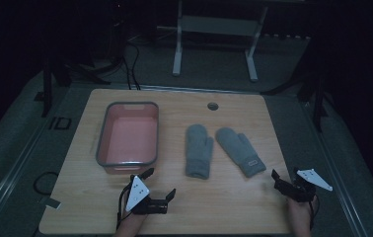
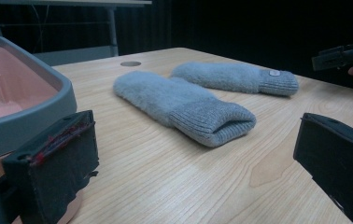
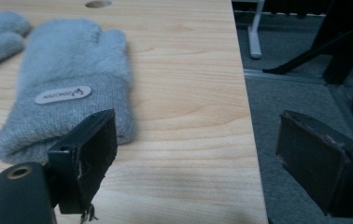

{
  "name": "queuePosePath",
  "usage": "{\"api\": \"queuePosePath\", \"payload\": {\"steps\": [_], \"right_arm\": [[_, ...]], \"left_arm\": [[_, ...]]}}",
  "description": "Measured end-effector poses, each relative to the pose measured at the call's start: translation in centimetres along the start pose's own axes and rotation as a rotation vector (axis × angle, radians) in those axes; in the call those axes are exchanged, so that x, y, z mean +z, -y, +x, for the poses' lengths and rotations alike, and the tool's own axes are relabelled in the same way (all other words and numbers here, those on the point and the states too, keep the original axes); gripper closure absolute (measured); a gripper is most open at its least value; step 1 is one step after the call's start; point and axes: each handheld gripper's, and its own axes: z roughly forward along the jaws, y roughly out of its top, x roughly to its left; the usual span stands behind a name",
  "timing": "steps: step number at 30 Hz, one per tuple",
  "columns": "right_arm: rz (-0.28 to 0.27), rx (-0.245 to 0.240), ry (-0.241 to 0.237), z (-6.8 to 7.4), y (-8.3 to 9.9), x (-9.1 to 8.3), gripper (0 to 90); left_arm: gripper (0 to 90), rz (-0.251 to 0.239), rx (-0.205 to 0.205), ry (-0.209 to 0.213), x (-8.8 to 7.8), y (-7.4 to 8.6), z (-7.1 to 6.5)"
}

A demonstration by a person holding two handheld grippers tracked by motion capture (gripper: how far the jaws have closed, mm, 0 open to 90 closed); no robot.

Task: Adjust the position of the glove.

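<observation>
left claw (image 1: 159,184) spread near pink bin (image 1: 104,146), right claw (image 1: 284,180) spread beside two grey mittens (image 1: 198,149), both empty

Two grey fuzzy mittens (image 1: 199,150) (image 1: 240,150) lie flat, side by side, apparently apart, cuffs toward the table's near edge.

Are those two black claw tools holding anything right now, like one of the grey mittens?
Nothing is held. The left gripper and right gripper both stand open above the table, apart from the two mittens.
</observation>
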Motion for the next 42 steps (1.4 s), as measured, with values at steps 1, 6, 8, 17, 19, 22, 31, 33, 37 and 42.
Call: {"api": "queuePosePath", "payload": {"steps": [1, 6, 8, 17, 19, 22, 31, 33, 37, 42], "right_arm": [[0.004, -0.003, -0.002, -0.1, -0.1, 0.0, 11.3], [-0.008, -0.014, 0.025, -0.3, -1.3, -1.1, 11.1], [-0.023, -0.014, 0.038, -0.1, -1.9, -1.7, 11.1], [0.064, -0.004, -0.097, 1.7, -4.4, -2.1, 14.1], [0.067, -0.001, -0.116, 2.3, -5.1, -1.9, 14.1], [0.084, -0.007, -0.125, 3.2, -5.9, -1.5, 13.5], [0.09, -0.047, -0.162, 6.7, -7.9, 0.2, 13.4], [0.103, -0.055, -0.176, 7.6, -8.3, 0.6, 13.4], [0.117, -0.052, -0.216, 9.1, -9.1, 1.3, 12.9], [0.127, -0.08, -0.254, 11.3, -9.9, 2.3, 12.6]], "left_arm": [[0.1, 0.0, 0.0, 0.004, 0.0, 0.0, 0.0], [0.1, 0.0, 0.006, 0.006, 0.0, 0.0, 0.0], [0.1, 0.001, 0.008, 0.007, 0.0, 0.0, 0.0], [0.1, 0.005, 0.01, 0.017, 0.1, 0.0, 0.0], [0.1, 0.005, 0.012, 0.018, 0.1, 0.0, -0.1], [0.1, 0.005, 0.012, 0.021, 0.1, 0.0, -0.1], [0.1, 0.007, 0.012, 0.024, 0.1, 0.0, -0.1], [0.1, 0.005, 0.011, 0.026, 0.1, 0.0, -0.1], [0.1, 0.005, 0.012, 0.027, 0.1, 0.0, -0.1], [0.1, 0.004, 0.013, 0.03, 0.1, 0.0, -0.1]]}}
